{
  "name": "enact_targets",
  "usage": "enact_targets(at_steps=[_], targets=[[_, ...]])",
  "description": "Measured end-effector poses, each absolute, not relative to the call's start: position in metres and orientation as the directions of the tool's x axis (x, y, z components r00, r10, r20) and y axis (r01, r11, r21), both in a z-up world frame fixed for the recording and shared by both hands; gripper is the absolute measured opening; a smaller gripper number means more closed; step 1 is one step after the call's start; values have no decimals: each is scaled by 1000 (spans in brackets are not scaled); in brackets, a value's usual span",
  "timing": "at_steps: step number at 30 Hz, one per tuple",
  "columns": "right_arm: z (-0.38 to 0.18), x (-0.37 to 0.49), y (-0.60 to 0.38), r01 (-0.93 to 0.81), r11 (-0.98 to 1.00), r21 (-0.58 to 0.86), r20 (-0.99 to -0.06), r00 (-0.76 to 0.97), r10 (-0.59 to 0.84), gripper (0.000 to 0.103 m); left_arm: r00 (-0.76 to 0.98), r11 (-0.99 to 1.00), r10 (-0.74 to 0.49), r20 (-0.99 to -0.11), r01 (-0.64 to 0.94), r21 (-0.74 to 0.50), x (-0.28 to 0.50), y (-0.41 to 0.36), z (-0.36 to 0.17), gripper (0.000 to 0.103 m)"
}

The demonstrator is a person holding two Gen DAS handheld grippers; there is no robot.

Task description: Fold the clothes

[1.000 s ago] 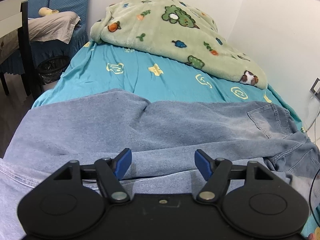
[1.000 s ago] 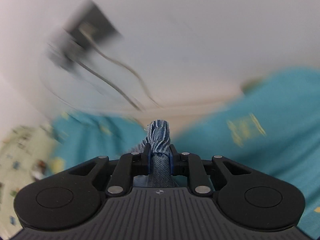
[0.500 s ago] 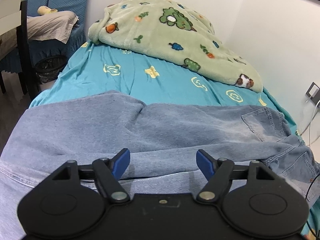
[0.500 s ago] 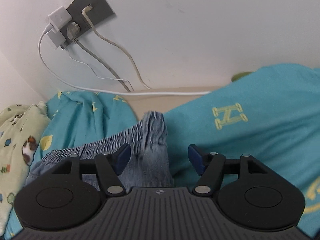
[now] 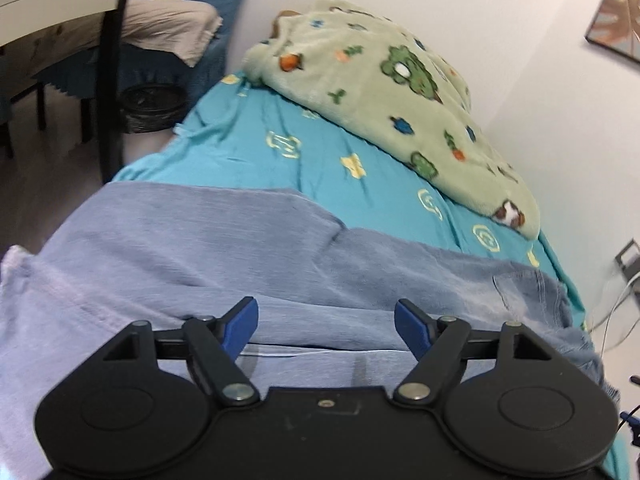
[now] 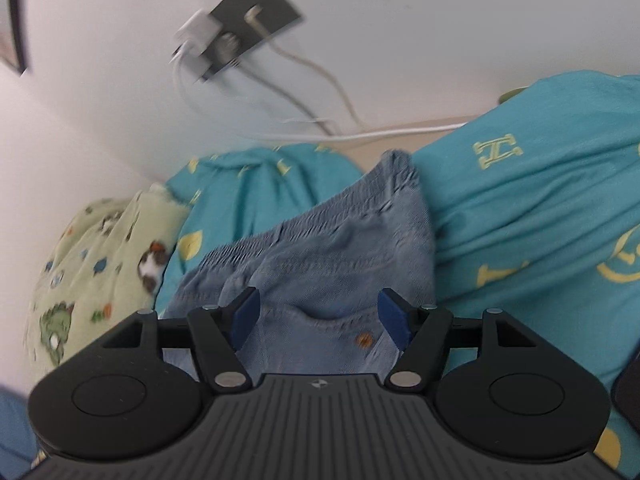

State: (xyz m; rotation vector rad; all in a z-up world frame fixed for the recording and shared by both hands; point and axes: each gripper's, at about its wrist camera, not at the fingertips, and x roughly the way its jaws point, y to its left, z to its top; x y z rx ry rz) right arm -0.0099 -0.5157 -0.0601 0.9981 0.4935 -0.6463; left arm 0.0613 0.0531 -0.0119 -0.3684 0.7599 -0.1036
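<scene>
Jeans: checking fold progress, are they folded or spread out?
Folded once lengthwise: the jeans lie flat across the bed, one layer's edge showing atop another.

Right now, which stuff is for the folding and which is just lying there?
For folding: jeans, left gripper and right gripper, both open.

Just lying about: green blanket, teal bedsheet, wall socket with cables, bin.

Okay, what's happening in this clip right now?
A person with a pair of tongs in each hand is folding faded blue denim jeans on a bed with a turquoise patterned sheet. The right tongs have just been opening; their blue pads stand apart over the elastic waistband, pressing nothing. The left tongs are open over the jeans' legs, empty.
</scene>
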Motion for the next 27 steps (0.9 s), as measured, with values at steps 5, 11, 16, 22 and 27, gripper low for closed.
enact_targets(at_steps=[5,11,16,22,27], targets=[[-62,3,-511,702,492,516,-687,682,-252,68,738,875,-224,-637,-136,-466,35,113,15,73],[-73,-3,-522,722,466,511,-712,660,-242,68,785,780,-151,-601,-278,-560,-23,224,32,80],[-70,-13,-528,721,439,537,-687,675,-269,68,759,661,-124,-639,-417,-624,-68,297,3,80],[-68,-20,-531,700,401,590,-656,706,-268,68,710,475,-219,-669,-521,-709,-90,344,-59,79],[-69,-23,-535,728,370,578,-669,682,-296,68,687,347,-314,-655,-560,-753,-94,357,-104,79]])
